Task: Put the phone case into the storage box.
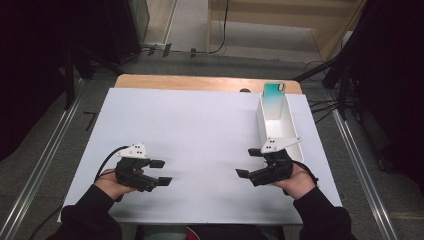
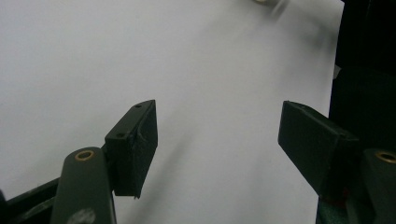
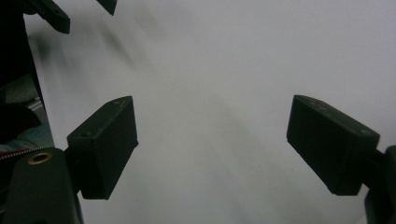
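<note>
White surface: a white sheet (image 1: pixel 200 150) covers the table, with a strip of bare wood showing along the far edge.
Tray: a long white tray (image 1: pixel 295 131) lies at the right side of the sheet, running from the far edge toward the person.
Phone: a teal-and-white phone (image 1: pixel 273 100) leans upright against the tray's far end, camera side facing out.
Left gripper: the left gripper (image 1: pixel 161 172) is held low over the near left of the sheet, jaws apart, nothing between them; in the left gripper view there is bare sheet between the pads.
Right gripper: the right gripper (image 1: pixel 248 163) sits just beside the tray's near end, pointing toward the middle of the sheet, jaws wide and empty.
Progress: judging by the layout, the phone already rests in the tray and neither tool touches it.
Left to do: little, it seems; possibly drawing both hands clear.
</note>
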{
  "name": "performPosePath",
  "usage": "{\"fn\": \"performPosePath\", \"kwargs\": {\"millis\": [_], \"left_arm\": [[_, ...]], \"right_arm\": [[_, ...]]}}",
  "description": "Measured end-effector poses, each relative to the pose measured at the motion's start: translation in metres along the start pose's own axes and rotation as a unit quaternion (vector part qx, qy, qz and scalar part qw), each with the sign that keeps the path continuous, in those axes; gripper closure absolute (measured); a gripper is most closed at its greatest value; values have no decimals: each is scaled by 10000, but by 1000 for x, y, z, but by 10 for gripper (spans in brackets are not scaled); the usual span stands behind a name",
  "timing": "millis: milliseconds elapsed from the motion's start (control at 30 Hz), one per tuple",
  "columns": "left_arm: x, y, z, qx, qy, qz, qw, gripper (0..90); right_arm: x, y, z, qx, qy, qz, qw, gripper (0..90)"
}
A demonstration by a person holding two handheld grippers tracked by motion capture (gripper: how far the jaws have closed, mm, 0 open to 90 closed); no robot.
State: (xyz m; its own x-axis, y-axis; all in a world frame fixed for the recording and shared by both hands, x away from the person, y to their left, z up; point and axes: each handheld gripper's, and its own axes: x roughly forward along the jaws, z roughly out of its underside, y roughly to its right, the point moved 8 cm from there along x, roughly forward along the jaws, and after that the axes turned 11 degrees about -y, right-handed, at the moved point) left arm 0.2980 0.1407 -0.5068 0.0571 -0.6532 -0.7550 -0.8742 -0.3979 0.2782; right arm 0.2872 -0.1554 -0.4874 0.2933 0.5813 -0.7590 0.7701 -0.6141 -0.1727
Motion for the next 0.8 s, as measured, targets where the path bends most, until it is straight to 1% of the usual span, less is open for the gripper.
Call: {"fn": "performPosePath", "kwargs": {"millis": [433, 800], "left_arm": [[0, 0, 0, -17, 9, -16, 10000, 280], [-1, 1, 3, -21, 1, -7, 10000, 280]], "right_arm": [[2, -6, 21, -51, -69, -75, 9999, 150], [3, -10, 37, -138, -223, -93, 9996, 150]]}}
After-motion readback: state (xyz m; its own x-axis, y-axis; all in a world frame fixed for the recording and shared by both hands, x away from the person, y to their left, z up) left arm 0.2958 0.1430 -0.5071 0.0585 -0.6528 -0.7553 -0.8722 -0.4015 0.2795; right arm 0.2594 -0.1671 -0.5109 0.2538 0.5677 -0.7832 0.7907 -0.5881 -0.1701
